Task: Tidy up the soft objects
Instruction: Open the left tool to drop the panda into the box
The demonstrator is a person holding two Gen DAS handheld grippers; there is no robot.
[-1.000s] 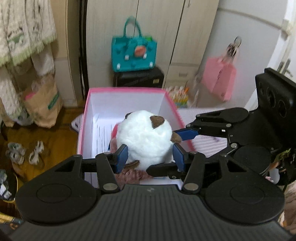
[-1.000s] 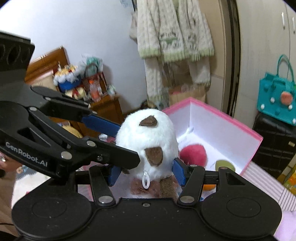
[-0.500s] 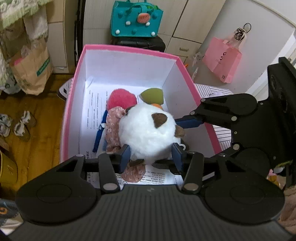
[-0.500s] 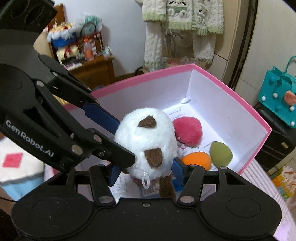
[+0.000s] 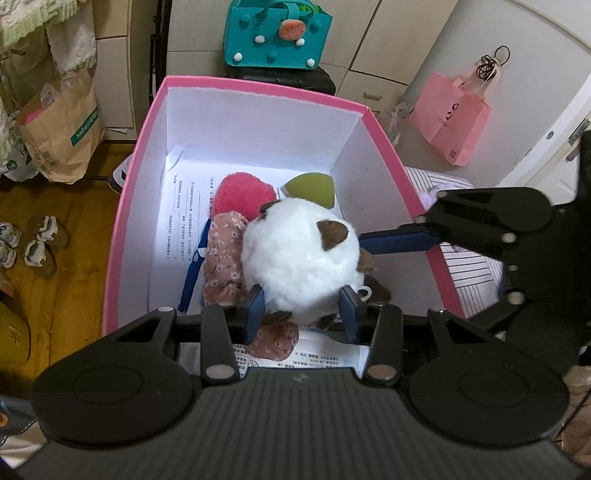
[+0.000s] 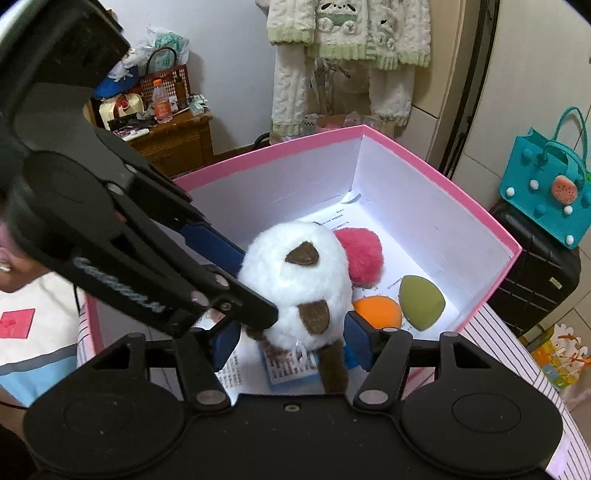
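Note:
A white fluffy plush with brown ears (image 5: 301, 254) (image 6: 299, 284) hangs inside the pink box (image 5: 129, 206) (image 6: 461, 184), low over its floor. My left gripper (image 5: 303, 314) and my right gripper (image 6: 293, 338) are both shut on the plush, one from each side. In the box lie a red pom-pom (image 5: 240, 192) (image 6: 364, 253), a green sponge (image 5: 314, 188) (image 6: 421, 301), an orange sponge (image 6: 376, 312) and a floral cloth piece (image 5: 223, 254). The plush hides part of the box floor.
A printed paper sheet (image 5: 181, 218) lines the box floor. A teal bag (image 5: 277, 33) on a black case, a pink paper bag (image 5: 450, 114) and a brown paper bag (image 5: 59, 129) stand beyond the box. A striped cloth (image 5: 469, 266) lies beside the box.
Both grippers have carried the plush forward and down, from above the near rim into the box. The box contents have come into view.

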